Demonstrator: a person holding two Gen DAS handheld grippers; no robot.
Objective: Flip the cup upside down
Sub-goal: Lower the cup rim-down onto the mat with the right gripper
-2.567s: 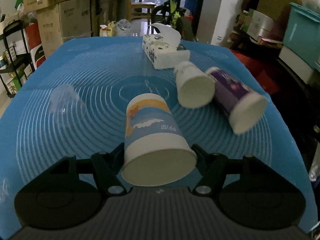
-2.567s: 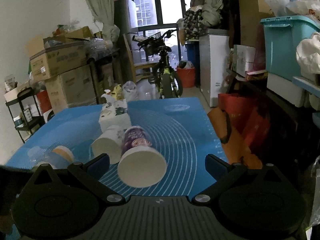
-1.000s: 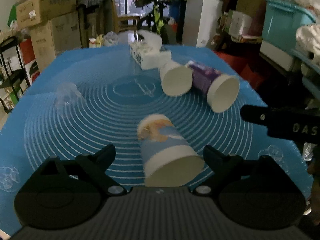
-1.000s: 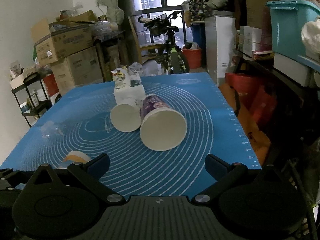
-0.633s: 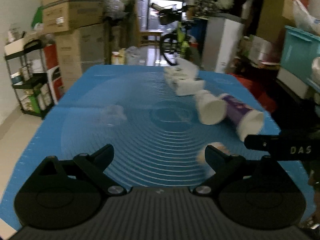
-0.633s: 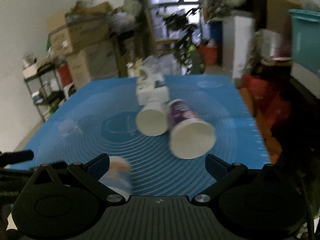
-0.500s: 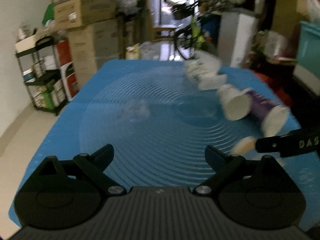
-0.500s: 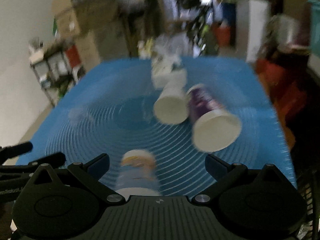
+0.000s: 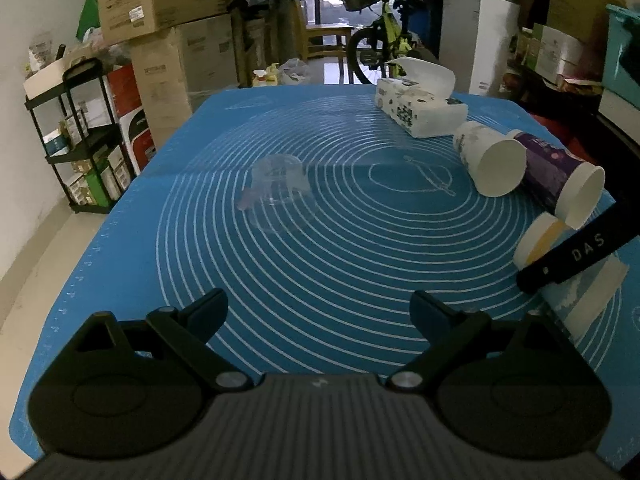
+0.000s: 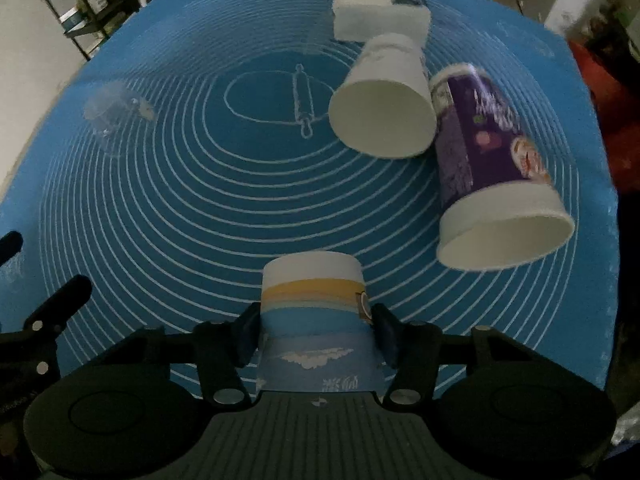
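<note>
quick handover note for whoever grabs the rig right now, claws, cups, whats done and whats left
Right claw: shut on the blue and yellow cup, closed base pointing away from the camera.
Left claw: open, holding nothing, over the blue mat.
White cup and purple cup lie on their sides, touching, near the tissue pack. A clear plastic cup sits at mat left.
Done: cup grasped. Left: confirm it is set down rim-down, then release.

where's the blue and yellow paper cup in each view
Left wrist view: the blue and yellow paper cup is at the far right edge, partly behind the right hand-held gripper's black finger.
Right wrist view: the same cup is at bottom centre, clamped between the right hand-held gripper fingers.
Shared landmark: the purple paper cup, lying on its side.
</note>
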